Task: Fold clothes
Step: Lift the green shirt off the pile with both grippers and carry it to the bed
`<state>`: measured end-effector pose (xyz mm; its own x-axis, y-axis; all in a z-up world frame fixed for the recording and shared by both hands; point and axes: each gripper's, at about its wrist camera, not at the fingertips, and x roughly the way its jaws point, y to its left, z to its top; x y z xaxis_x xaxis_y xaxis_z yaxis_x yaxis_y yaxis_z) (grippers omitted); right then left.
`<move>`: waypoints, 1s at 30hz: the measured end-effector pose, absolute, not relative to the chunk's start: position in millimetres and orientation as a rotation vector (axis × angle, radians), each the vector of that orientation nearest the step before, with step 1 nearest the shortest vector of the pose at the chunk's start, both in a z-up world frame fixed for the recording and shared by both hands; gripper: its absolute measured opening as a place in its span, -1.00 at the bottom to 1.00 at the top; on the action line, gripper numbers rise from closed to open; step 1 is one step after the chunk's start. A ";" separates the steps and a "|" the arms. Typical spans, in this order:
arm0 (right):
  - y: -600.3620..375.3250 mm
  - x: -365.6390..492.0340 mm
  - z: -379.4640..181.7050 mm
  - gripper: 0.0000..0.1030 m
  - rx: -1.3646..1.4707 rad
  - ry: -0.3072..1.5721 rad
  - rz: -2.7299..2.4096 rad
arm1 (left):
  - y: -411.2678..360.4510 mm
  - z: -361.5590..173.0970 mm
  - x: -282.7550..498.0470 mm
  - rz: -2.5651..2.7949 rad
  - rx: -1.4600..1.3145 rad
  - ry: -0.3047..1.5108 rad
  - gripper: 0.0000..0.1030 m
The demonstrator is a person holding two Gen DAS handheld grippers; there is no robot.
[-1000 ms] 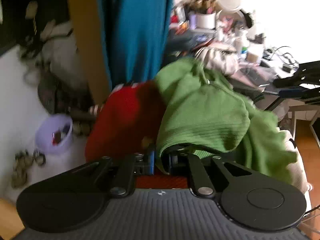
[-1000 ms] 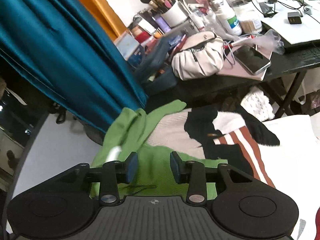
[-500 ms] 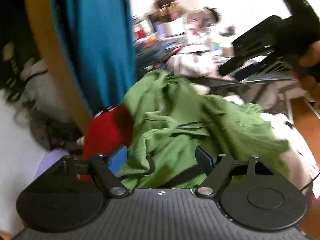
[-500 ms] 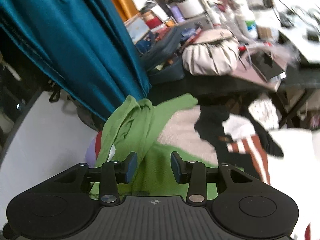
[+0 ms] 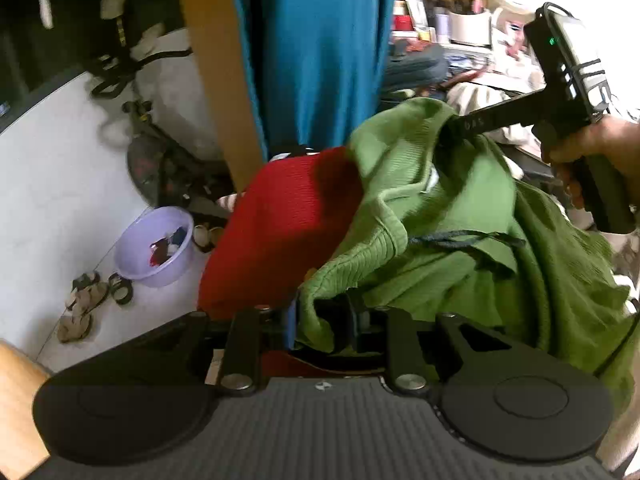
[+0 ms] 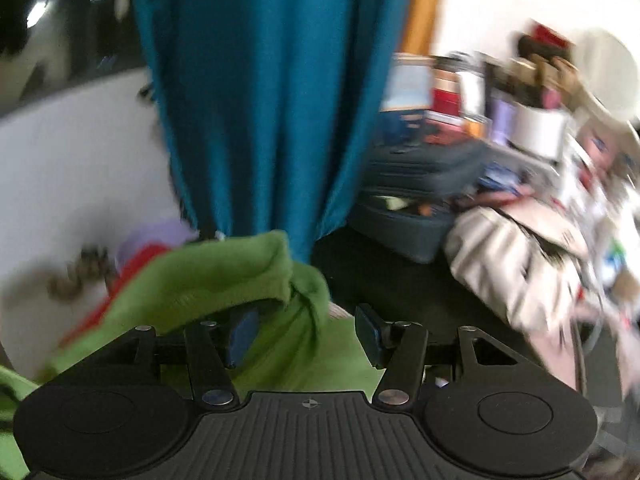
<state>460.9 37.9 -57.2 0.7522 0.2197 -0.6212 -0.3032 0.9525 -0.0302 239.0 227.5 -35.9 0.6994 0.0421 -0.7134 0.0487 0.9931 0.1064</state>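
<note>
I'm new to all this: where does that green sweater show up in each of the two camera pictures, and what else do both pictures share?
Left wrist view: the green sweater fills the centre and right, beside a red garment, a fold of it between the closing left gripper.
Right wrist view: the green sweater is lower left to centre, bunched between the opening right gripper.
Shared landmark: the teal curtain hanging behind.

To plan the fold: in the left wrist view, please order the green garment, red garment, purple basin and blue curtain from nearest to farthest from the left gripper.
1. Green garment, between its closing fingers.
2. Red garment, just behind, left.
3. Purple basin, floor, far left.
4. Blue curtain, hanging at back.
</note>
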 end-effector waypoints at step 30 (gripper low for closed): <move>-120.9 232.4 302.5 -0.95 0.258 -0.200 0.016 | 210.1 281.1 187.1 -0.443 -0.079 -0.307 -0.85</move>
<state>232.4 -120.9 302.5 0.9800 -0.0095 0.1989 -0.0417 0.9669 0.2517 187.1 210.1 281.1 0.8586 -0.4094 0.3087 0.4330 0.9014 -0.0089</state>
